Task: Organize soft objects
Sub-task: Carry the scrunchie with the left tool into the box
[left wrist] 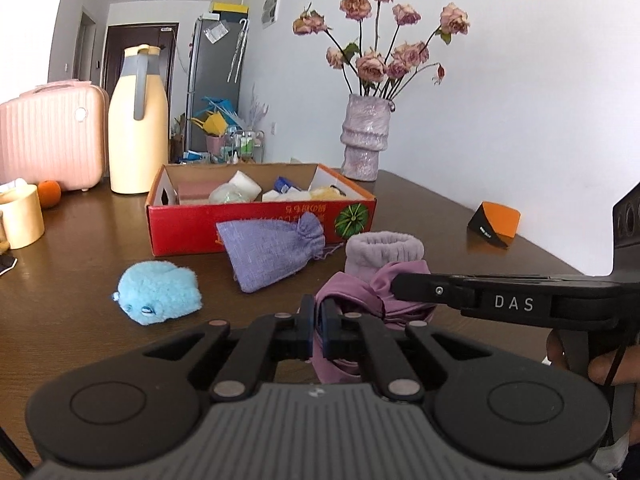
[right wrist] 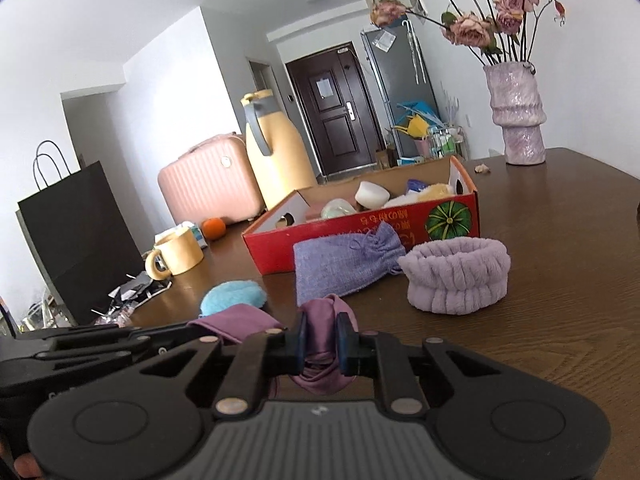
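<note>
A: What has each gripper got?
B: Left gripper (left wrist: pixel 316 330) and right gripper (right wrist: pixel 322 340) are both pinched tight on the purple satin cloth (left wrist: pixel 360 292), bottom centre of each view.

A: Open room?
B: Bare tabletop (right wrist: pixel 560 280) runs right to its far edge. Ahead are the lavender pouch (left wrist: pixel 272 252), touching the red box (left wrist: pixel 260 220); the fluffy headband (right wrist: pixel 456 276) just right; and the blue plush (left wrist: pixel 158 292) at left.
</note>
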Available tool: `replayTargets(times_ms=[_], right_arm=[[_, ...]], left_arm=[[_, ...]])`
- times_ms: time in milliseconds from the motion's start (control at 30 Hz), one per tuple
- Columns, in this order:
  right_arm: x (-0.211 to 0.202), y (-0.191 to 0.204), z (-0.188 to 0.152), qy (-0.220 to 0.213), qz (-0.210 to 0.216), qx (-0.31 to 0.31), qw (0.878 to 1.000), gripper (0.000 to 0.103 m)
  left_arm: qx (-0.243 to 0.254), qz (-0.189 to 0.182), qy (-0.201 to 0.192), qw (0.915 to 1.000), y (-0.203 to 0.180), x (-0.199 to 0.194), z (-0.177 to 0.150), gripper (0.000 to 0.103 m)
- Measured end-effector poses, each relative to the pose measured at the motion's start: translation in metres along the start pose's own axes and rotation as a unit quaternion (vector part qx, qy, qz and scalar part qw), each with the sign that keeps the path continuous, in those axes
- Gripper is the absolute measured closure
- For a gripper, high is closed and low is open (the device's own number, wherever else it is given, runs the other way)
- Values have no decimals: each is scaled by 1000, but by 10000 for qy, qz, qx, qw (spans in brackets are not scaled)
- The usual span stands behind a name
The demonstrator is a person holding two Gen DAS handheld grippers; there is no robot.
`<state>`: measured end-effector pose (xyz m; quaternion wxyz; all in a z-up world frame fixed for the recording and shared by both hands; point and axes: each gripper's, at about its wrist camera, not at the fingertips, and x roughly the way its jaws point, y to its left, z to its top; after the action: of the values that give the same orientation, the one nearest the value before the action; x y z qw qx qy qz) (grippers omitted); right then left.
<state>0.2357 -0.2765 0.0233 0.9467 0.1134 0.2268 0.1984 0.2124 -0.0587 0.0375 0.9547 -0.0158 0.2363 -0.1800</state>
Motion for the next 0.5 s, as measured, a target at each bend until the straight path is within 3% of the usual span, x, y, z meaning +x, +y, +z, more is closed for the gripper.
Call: replayTargets(times_ms=[233,500], right_arm=[[10,9,23,-190,93,-163,9996,89],[64,19,105,-518,189,-428,9976,89]], left_arm=[[-133,-75,-194,9997,11,-7,13,99],[-253,-195,-495,9983,59,28,90,99]])
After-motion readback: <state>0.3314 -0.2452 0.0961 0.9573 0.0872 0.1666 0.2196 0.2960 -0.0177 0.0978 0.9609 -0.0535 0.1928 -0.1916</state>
